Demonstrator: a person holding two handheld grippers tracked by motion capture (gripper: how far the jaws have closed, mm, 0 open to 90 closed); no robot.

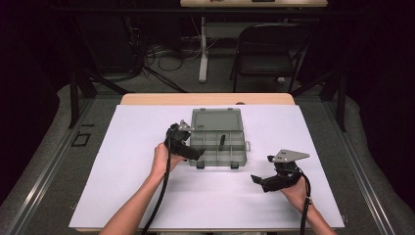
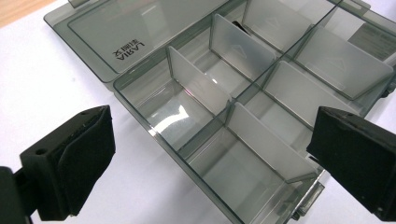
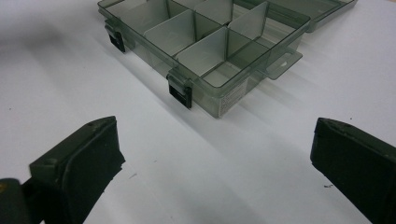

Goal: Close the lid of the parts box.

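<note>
An open grey see-through compartment box lies on the white sheet, its lid folded flat toward the far side. A small dark stick-like item rests in one middle compartment. My left gripper is at the box's near left corner, open, and the box lies ahead between its wide jaws with nothing held. My right gripper hovers open over the bare sheet to the right and nearer than the box. Its own view looks at the box's front wall and two black latches.
The white sheet covers most of the wooden table, with bare room left, right and in front of the box. Beyond the table stand a black folding chair and a white table leg among floor cables.
</note>
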